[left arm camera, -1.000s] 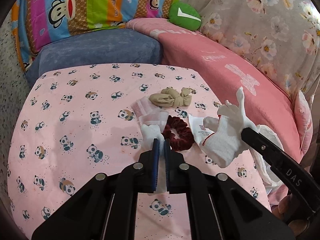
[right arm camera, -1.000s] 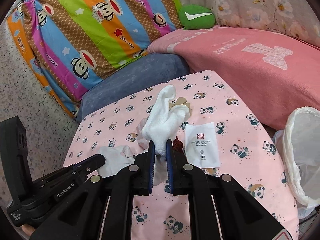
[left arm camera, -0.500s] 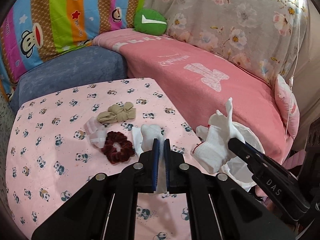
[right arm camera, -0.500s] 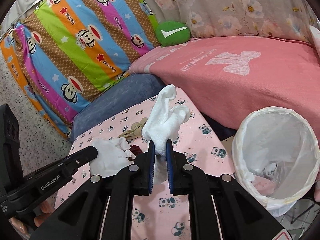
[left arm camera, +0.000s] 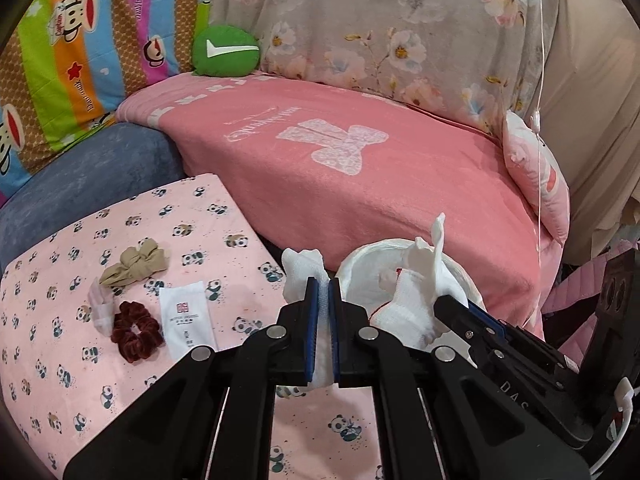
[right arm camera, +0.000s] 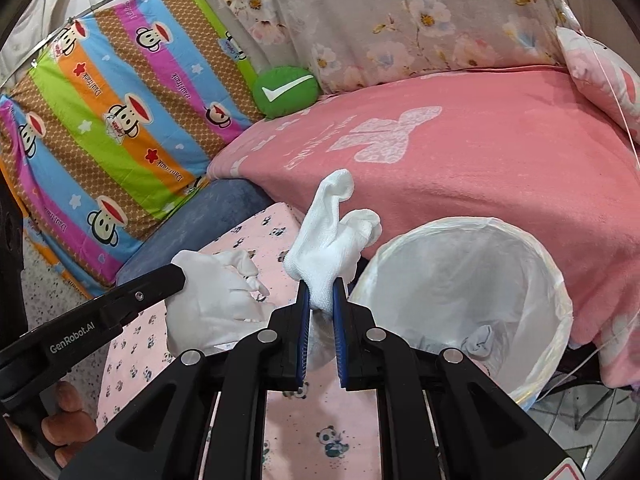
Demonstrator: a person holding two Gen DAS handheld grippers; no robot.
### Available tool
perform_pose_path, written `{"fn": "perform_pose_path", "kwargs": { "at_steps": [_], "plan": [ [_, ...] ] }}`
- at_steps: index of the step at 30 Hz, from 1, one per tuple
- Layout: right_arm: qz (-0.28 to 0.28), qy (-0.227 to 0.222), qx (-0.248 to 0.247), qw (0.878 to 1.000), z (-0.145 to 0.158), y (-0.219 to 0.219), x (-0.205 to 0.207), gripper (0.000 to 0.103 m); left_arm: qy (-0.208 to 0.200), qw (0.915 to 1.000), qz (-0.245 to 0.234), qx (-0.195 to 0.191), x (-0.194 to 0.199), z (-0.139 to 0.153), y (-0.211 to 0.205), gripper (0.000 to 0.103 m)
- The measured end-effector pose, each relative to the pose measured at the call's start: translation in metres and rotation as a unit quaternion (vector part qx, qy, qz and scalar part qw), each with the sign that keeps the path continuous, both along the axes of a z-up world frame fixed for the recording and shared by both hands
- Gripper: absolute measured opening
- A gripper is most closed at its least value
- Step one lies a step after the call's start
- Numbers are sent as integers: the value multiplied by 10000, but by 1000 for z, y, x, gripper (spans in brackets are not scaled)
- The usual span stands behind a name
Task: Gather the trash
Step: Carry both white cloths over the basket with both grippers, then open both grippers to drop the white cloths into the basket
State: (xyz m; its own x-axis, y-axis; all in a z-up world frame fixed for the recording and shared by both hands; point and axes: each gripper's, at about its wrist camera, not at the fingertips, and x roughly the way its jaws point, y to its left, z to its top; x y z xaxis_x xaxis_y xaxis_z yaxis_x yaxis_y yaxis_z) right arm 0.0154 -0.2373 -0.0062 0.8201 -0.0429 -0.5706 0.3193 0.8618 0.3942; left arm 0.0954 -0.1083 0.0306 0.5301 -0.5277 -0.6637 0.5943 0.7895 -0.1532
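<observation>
My left gripper (left arm camera: 323,292) is shut on a white tissue (left arm camera: 300,272), held at the table's right edge. My right gripper (right arm camera: 321,294) is shut on a white sock (right arm camera: 328,236), held just left of the bin's rim. The white-lined trash bin (right arm camera: 536,264) stands right of the table and holds some trash. In the left wrist view the right gripper's fingers (left arm camera: 464,312) hold the sock (left arm camera: 412,308) in front of the bin (left arm camera: 360,264). In the right wrist view the left gripper's finger (right arm camera: 144,292) shows with the tissue (right arm camera: 216,292).
On the panda-print table (left arm camera: 60,280) lie a beige scrunchie (left arm camera: 136,266), a dark red scrunchie (left arm camera: 136,330), a white hotel packet (left arm camera: 186,320) and a crumpled clear wrapper (left arm camera: 100,308). A pink bed (left arm camera: 360,160) lies behind the table and bin.
Both grippers have swung right from over the table toward the bin, each still holding its item. The bin has come into full view.
</observation>
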Motion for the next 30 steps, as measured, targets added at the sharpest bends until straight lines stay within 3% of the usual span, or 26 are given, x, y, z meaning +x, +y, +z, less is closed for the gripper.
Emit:
{"fn": "perform_pose_path", "kwargs": {
  "at_steps": [17, 30],
  "plan": [
    [-586, 111, 279, 9978, -27, -73, -28, 12, 74, 9980, -573, 275, -14, -15, -73, 6],
    [-720, 159, 305, 9968, -34, -83, -36, 13, 129, 9971, -686, 299, -17, -21, -92, 7]
  ]
}}
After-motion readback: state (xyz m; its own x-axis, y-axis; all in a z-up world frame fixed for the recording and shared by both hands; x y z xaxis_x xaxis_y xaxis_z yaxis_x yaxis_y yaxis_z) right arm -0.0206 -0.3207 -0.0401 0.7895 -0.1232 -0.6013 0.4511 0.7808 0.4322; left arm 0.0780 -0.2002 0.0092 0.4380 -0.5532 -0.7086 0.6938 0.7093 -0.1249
